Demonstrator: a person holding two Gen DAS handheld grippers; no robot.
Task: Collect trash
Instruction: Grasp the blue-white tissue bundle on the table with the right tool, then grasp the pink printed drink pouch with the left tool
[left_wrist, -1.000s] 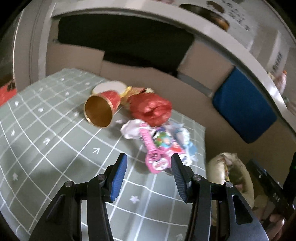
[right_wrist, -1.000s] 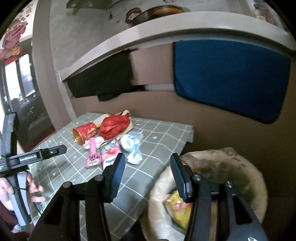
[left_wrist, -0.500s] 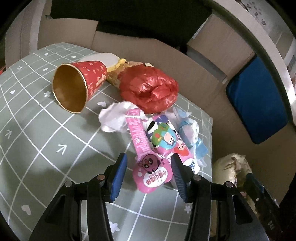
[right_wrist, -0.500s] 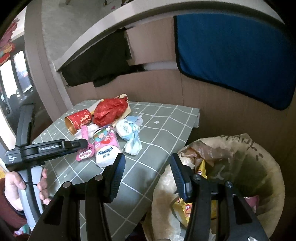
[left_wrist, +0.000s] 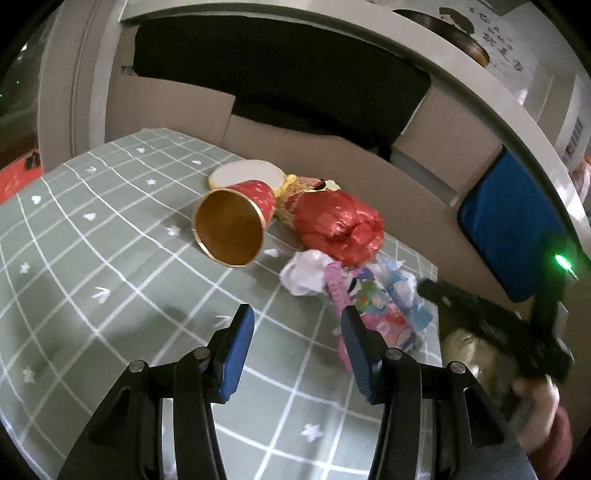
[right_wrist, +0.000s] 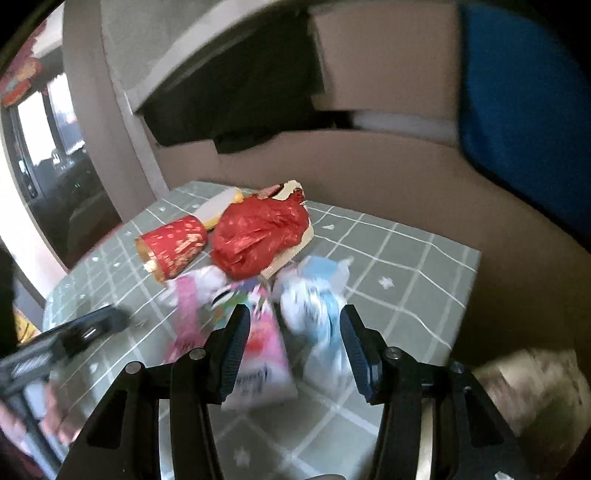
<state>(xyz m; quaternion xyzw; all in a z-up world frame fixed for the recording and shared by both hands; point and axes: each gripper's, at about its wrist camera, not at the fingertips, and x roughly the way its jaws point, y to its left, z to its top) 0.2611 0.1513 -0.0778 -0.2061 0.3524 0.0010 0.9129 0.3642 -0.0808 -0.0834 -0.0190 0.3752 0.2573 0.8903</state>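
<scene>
Most of the trash (left_wrist: 332, 236) is lying heaped on the table's (left_wrist: 110, 258) far right, both grippers (left_wrist: 297, 345) (right_wrist: 291, 343) hovering near it, fingers wide and empty, nothing being carried binward.

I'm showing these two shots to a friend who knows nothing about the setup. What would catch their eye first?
Probably the crumpled red plastic bag, bright in the middle of the litter pile on the green checked tablecloth. Beside it lies a red paper cup on its side, its gold inside facing the left wrist camera. In the right wrist view, the open right gripper points at a pink wrapper and a light blue wrapper.
</scene>
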